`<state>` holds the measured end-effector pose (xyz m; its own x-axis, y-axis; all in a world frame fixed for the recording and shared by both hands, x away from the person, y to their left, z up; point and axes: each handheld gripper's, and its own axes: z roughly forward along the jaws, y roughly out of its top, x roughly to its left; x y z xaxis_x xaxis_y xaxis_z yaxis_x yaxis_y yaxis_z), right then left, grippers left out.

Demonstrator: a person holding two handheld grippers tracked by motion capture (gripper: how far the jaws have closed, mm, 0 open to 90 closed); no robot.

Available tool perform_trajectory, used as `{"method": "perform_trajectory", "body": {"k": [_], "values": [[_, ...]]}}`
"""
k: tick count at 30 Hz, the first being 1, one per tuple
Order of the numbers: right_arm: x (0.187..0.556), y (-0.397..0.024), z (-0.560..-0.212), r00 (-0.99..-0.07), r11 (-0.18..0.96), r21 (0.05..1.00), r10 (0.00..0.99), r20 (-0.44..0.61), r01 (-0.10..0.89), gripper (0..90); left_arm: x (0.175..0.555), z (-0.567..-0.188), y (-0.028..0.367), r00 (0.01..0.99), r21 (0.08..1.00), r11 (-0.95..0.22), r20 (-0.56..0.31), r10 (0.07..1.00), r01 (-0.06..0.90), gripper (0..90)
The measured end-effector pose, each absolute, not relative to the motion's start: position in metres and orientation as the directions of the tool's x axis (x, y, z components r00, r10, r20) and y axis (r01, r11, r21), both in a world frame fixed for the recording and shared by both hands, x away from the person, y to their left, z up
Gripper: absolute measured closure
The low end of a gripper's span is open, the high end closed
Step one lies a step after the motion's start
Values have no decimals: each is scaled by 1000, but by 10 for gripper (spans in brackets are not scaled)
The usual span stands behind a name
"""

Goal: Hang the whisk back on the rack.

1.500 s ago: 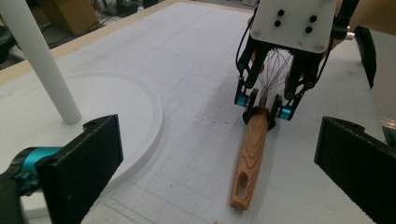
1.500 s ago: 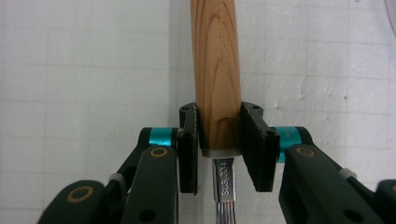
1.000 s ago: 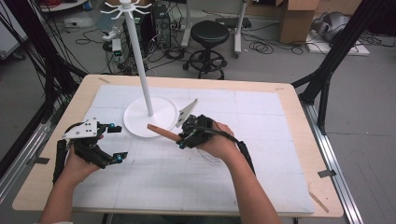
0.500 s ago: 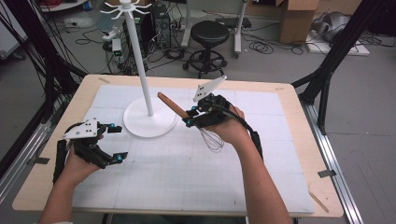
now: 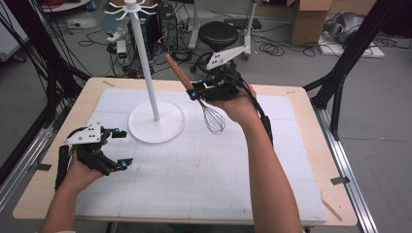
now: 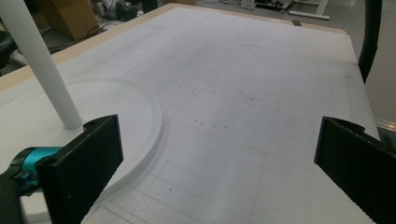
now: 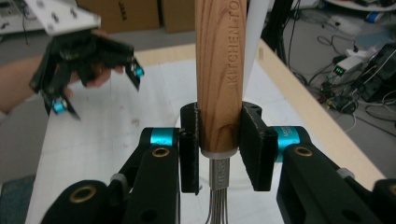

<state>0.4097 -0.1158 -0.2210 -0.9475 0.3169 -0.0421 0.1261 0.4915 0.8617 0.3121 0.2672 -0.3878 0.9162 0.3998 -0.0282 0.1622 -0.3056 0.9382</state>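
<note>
A whisk [image 5: 214, 118] with a wooden handle [image 7: 219, 70] and wire head hangs in the air over the white mat, handle tilted up toward the stand's pole. My right gripper [image 5: 201, 92] is shut on the handle's lower end, just above the wires; in the right gripper view the jaws clamp the wood from both sides [image 7: 219, 144]. A white hook stand [image 5: 145, 63] rises from a round base [image 5: 156, 122], left of the whisk. My left gripper [image 5: 121, 148] rests low at the mat's left, open, with nothing between its jaws [image 6: 219, 149].
The white gridded mat [image 5: 204, 170] covers most of the wooden table [image 5: 301, 102]. The stand's base [image 6: 116, 107] lies just ahead-left of my left gripper. A black stool [image 5: 218, 34], cables and cardboard boxes stand on the floor beyond the table.
My right gripper has lifted the whisk off the mat and carried it up and back, swinging the handle upward toward the stand's pole. The left gripper has stayed where it was.
</note>
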Motion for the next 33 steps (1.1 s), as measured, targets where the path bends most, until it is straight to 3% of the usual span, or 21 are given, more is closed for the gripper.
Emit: {"method": "perform_trajectory", "body": {"k": [33], "values": [[442, -84, -159, -891, 449, 889, 435, -128, 92, 705, 310, -385, 268, 916, 940, -305, -20, 401, 155, 17]]}}
